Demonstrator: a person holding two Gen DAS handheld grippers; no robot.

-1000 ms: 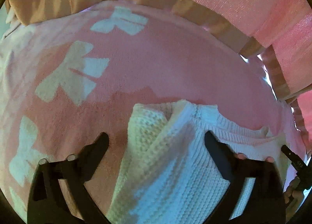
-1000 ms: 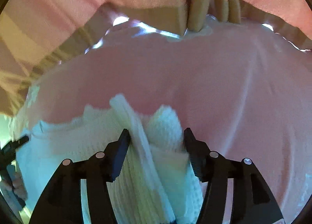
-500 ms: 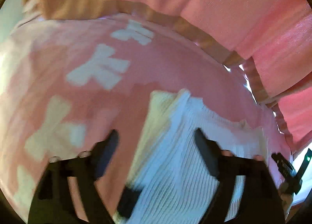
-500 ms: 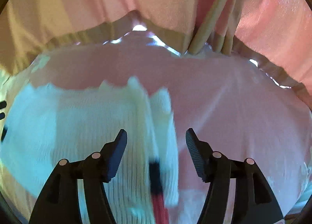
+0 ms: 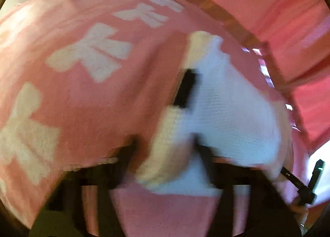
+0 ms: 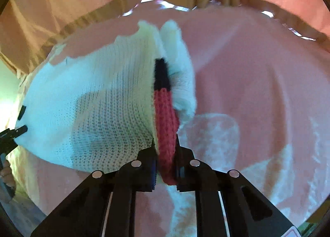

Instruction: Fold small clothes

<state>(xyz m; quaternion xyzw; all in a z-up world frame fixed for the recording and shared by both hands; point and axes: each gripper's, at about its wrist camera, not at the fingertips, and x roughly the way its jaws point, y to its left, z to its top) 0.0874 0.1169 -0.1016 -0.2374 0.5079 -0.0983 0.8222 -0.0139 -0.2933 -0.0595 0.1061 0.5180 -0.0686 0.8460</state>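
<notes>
Right wrist: right gripper [image 6: 166, 150] tilts down, closing on sweater [image 6: 103, 96]

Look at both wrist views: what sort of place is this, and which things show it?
Probably a bedroom or similar soft-furnished home corner: a fleecy pink blanket with white bows covers the surface, pink drapes hang behind it, and a white knit lies on top.

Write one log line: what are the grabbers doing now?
left gripper: closing on white sweater | right gripper: closing on its red trim | pink blanket underneath
</notes>
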